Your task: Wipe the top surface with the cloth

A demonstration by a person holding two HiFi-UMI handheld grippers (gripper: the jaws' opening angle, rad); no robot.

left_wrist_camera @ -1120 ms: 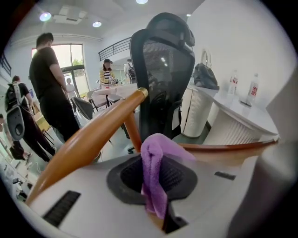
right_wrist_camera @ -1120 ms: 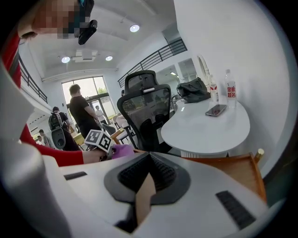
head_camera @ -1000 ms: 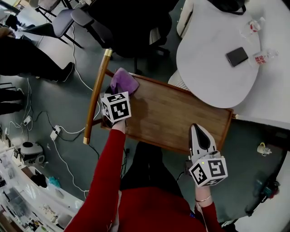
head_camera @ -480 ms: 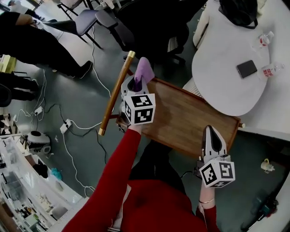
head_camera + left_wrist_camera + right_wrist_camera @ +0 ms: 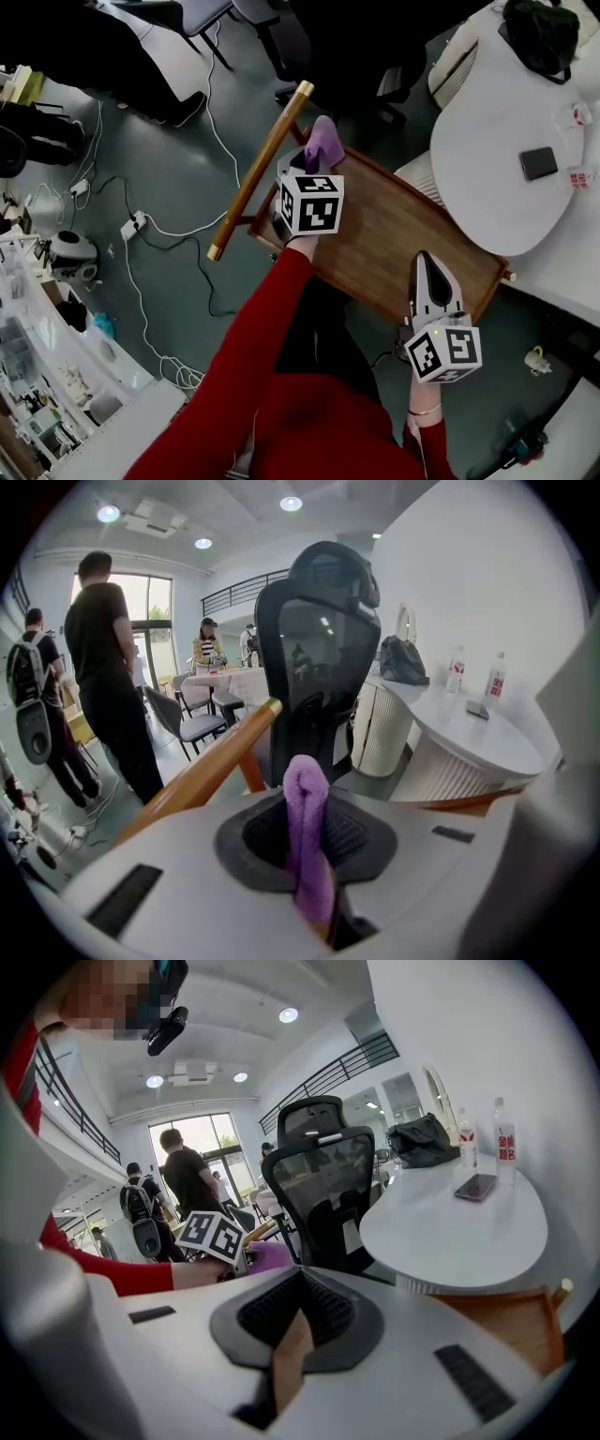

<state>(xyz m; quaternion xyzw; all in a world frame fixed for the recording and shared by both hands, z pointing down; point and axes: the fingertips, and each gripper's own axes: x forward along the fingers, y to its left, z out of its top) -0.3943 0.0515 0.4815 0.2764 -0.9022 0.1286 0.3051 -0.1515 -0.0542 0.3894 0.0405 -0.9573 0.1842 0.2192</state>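
We found the left gripper (image 5: pixel 315 161) clamped on the purple cloth (image 5: pixel 325 139), held at the corner of the wooden trolley top (image 5: pixel 403 239) nearest its handle bar (image 5: pixel 260 172). Contact with the wood could not be confirmed. The right gripper (image 5: pixel 427 265) hung over the top's near edge, jaws together and empty. We judged wiping to be in hand; the next move calls for pressing the cloth flat and sweeping across the top.

Grey floor (image 5: pixel 159 159), white round table (image 5: pixel 487 178), black office chair (image 5: pixel 319 658), recessed ceiling lights (image 5: pixel 291 503)
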